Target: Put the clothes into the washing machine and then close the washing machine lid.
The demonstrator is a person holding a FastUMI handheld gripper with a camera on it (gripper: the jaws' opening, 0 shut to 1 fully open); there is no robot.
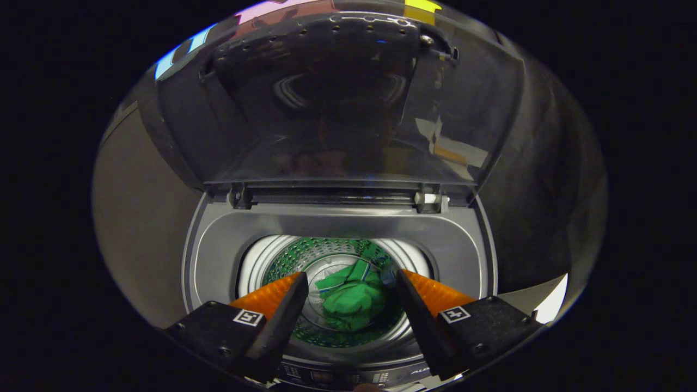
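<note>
jaws spread wide, gripper (351, 283) empty; green clothes (353, 298) lie between and below fingers, inside washing machine (337, 223) drum, lid (337, 98) up.

Laundry booth: top-loading washing machine (337, 256)

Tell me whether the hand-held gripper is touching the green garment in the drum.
Apart. In the gripper view the hand-held gripper hangs open above the washing machine, its fingers spread wide, while the green garment lies down in the drum between and beyond them.

Gripper view: close above open washing machine (337, 218), facing down into drum (326, 261) past fingers (272, 296).
</note>
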